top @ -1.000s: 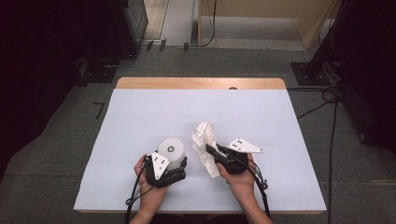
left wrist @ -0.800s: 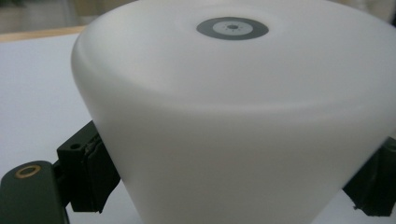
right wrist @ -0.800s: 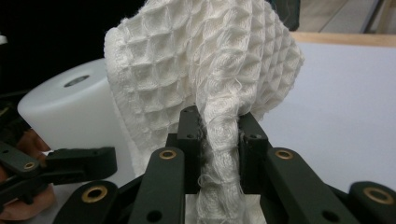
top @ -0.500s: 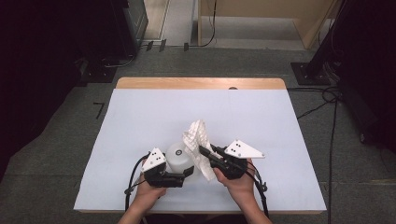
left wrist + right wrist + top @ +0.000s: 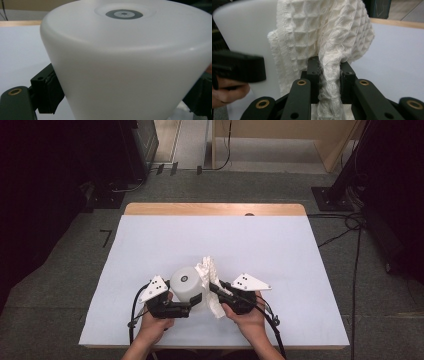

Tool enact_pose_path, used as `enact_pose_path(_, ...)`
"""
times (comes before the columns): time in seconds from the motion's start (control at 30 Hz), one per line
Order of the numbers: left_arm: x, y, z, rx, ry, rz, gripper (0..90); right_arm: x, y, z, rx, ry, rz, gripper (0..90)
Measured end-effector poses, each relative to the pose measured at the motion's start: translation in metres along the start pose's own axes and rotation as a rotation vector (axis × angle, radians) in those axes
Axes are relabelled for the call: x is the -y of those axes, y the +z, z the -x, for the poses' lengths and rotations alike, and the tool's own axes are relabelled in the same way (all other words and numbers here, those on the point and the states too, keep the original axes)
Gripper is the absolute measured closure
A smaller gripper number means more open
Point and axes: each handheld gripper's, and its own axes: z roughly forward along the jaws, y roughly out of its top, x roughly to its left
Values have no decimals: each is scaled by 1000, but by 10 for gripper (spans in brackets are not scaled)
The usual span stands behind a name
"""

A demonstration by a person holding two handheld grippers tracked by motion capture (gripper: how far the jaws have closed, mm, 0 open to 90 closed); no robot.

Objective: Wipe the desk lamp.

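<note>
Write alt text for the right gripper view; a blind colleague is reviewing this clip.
The right claw grips a bunched white waffle-weave cloth between its two black jaws, and the cloth presses against the side of a white cup at the left. Beyond lies a pale table cover with a wooden table edge behind it.

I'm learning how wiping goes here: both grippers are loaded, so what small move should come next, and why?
Probably press the white waffle-weave cloth, pinched in the right gripper, against the side of the upside-down white plastic cup clamped by the left gripper and rub. Cloth and cup already sit side by side; the high view does not settle whether they touch.
</note>
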Motion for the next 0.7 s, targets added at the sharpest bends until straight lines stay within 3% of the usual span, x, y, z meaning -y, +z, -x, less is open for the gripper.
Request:
enact_pose_path(0.17, 1, 1, 0, -7, 13, -13, 87, 5, 5, 1, 6, 18, -22, 758)
enact_pose_path(0.43, 10, 16, 15, -54, 169, -89, 86, -4, -6, 4, 23, 25, 31, 759)
enact_pose_path(0.57, 15, 19, 14, -106, 226, -97, 86, -6, -10, 7, 47, 21, 55, 759)
enact_pose_path(0.7, 20, 21, 9, -177, 248, -76, 86, -4, -11, 14, 69, 45, 53, 759)
